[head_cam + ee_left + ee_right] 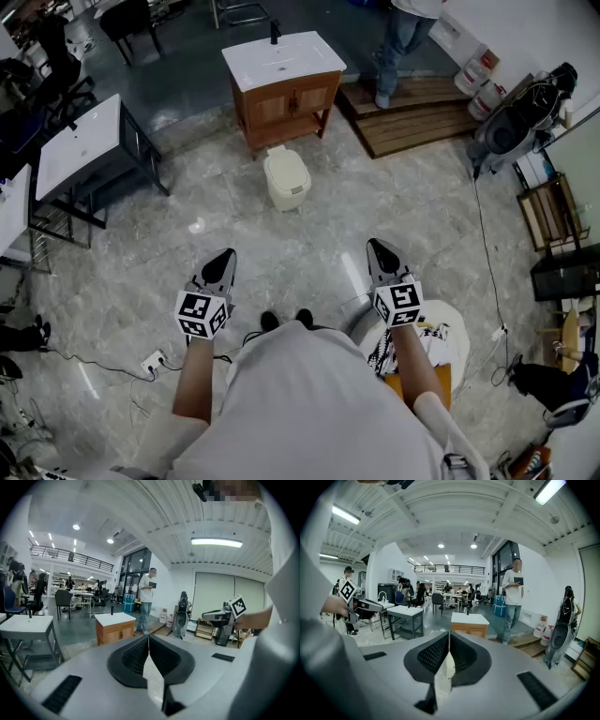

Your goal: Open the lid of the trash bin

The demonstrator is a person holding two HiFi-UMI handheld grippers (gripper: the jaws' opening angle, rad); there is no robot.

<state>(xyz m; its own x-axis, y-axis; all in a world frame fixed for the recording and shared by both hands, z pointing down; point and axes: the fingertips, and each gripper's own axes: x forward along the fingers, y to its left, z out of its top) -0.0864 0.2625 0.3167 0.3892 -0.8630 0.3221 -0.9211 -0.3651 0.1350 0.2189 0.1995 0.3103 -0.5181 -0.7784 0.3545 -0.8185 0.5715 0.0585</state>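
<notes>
A small cream trash bin [286, 178] stands on the marble floor in front of a wooden cabinet, its lid down. My left gripper [225, 260] and right gripper [376, 247] are held side by side over the floor, well short of the bin, and both point toward it. Each one's jaws are pressed together with nothing between them, as the left gripper view [148, 638] and the right gripper view [449, 636] also show. In both gripper views the gripper's own body hides the bin.
A wooden vanity cabinet with a white sink top [283, 82] stands right behind the bin. A white-topped table [80, 145] is at the left, a wooden platform [417, 112] with a person [401, 42] at the back right, and a scooter [511, 127] at the right. A power strip [153, 360] lies by my left foot.
</notes>
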